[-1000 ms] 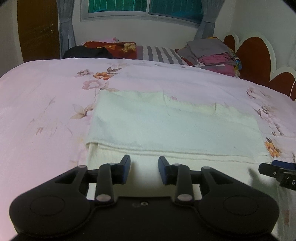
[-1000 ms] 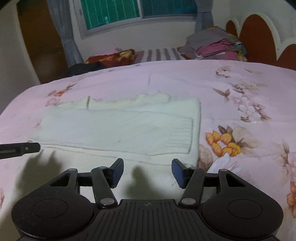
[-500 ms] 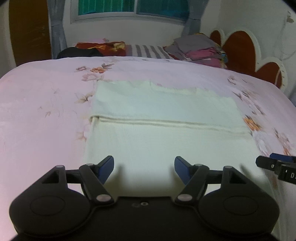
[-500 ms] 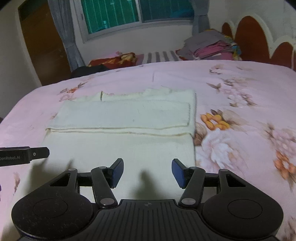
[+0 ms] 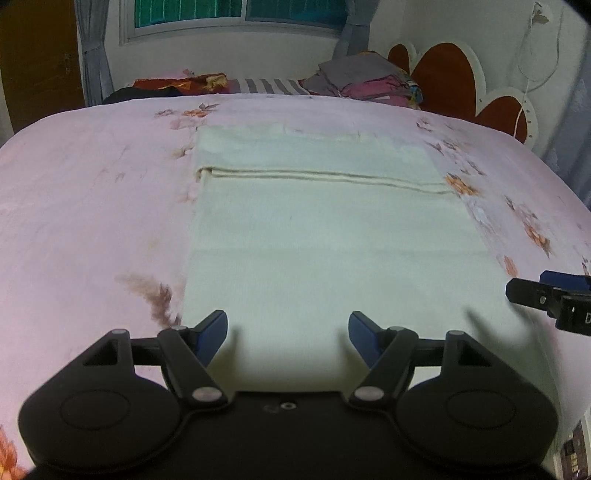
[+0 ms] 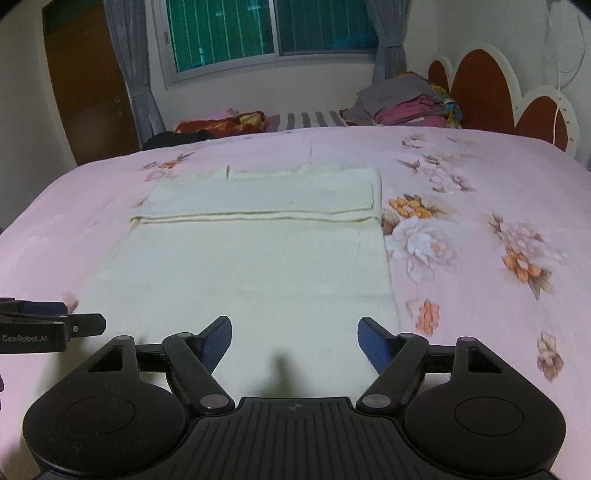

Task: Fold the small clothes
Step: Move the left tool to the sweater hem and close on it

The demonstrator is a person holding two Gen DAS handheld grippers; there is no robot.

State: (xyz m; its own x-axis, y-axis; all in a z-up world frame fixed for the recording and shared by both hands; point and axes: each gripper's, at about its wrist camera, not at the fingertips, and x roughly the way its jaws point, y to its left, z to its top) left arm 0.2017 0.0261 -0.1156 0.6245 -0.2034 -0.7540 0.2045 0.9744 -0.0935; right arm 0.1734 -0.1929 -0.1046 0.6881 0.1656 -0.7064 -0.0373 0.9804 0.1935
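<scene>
Garment: a cream knitted garment (image 5: 332, 236) lies flat on the bed, running from 6 o'clock toward 12 o'clock in both wrist views; its far part is folded over toward the near part, and the fold's hem crosses the cloth as a double line.
Bed: a pink floral bedspread (image 6: 480, 229) covers the bed and carries the garment, with orange and white flowers at 3 o'clock of the cloth in the right wrist view.
Left gripper: the left gripper (image 5: 288, 334) hovers over the garment's near edge at 6 o'clock, blue pads spread wide, nothing between them, no contact with the cloth visible.
Right gripper: the right gripper (image 6: 294, 341) hovers above the near right part of the garment; its jaws are opening, with only bare cloth seen below the gap.
Neighbour tips: each gripper's tip shows at the side edge of the other's view.
Background: a pile of folded clothes (image 6: 406, 101) sits at 1 o'clock beside the red scalloped headboard (image 5: 447, 79); a window (image 6: 273, 33) with grey curtains is at 12 o'clock.
</scene>
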